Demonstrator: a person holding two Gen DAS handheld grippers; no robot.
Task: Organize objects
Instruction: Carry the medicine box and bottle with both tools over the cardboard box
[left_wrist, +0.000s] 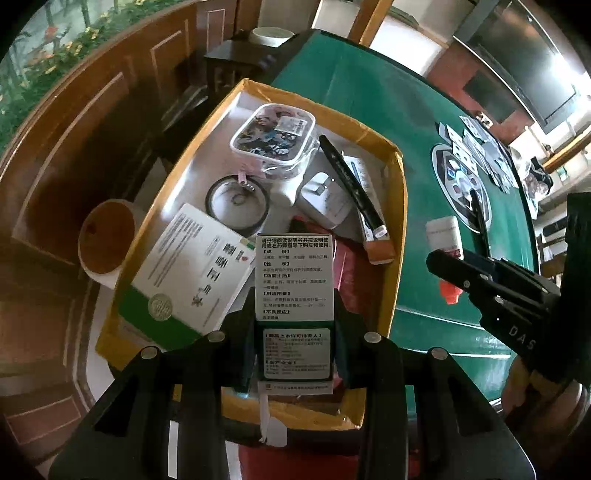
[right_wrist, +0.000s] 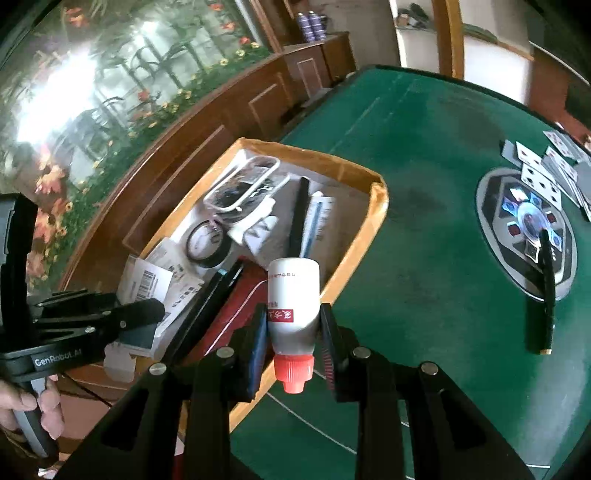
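Observation:
My left gripper (left_wrist: 295, 350) is shut on a green-and-white medicine box (left_wrist: 295, 288), held upright over the near part of an open cardboard box (left_wrist: 400, 206). My right gripper (right_wrist: 293, 332) is shut on a white bottle with a red cap (right_wrist: 293, 295), cap toward the camera, just above the cardboard box's (right_wrist: 376, 206) right rim. In the left wrist view the right gripper (left_wrist: 448, 266) and the bottle (left_wrist: 443, 232) hang right of the box. In the right wrist view the left gripper (right_wrist: 144, 321) is at the far left, in a person's hand.
Inside the box lie a clear case (left_wrist: 273, 133), a black tape roll (left_wrist: 236, 201), a white charger (left_wrist: 325, 199), a black marker (left_wrist: 351, 184) and a white-and-green carton (left_wrist: 192, 273). The green table (right_wrist: 424, 147) bears playing cards (right_wrist: 546, 166) and a black pen (right_wrist: 546, 295). A brown tape roll (left_wrist: 107, 240) sits left of the box.

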